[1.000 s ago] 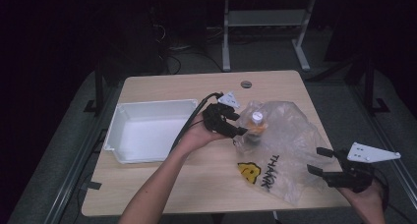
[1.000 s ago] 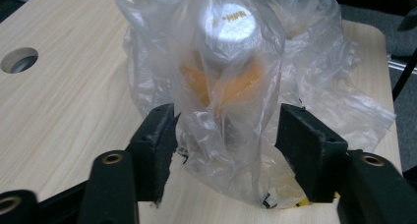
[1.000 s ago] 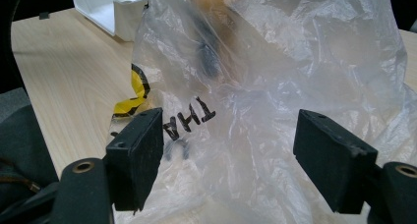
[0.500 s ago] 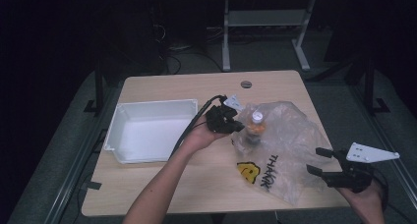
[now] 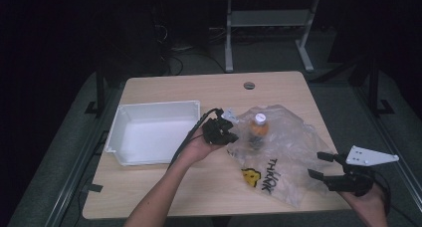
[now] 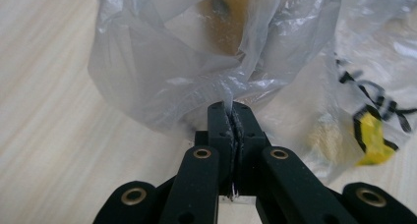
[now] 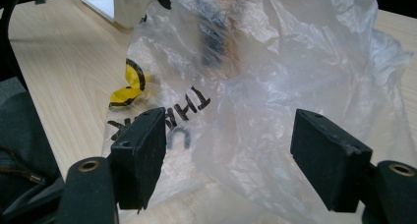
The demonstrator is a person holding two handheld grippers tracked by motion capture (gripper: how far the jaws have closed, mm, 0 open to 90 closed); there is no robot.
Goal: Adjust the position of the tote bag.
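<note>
A clear plastic bag (image 5: 286,152) with a yellow smiley and black "THANK" lettering lies on the wooden table (image 5: 209,90). Inside it stands a bottle (image 5: 258,130) of orange drink with a white cap. My left gripper (image 5: 230,135) is shut on the bag's left edge; in the left gripper view (image 6: 231,117) the film is pinched between the closed jaws, the orange bottle (image 6: 231,22) just behind. My right gripper (image 5: 315,166) stands open at the bag's right corner; in the right gripper view (image 7: 228,135) the bag (image 7: 255,86) lies just beyond the spread jaws.
A white plastic bin (image 5: 154,132) sits empty on the table's left half, right beside my left hand. A round cable hole (image 5: 249,85) is near the far edge. A metal frame (image 5: 268,28) stands on the floor behind the table.
My left gripper has pulled the bag's edge slightly down and left, and the bottle moved with it. The right gripper has stayed where it was, open.
</note>
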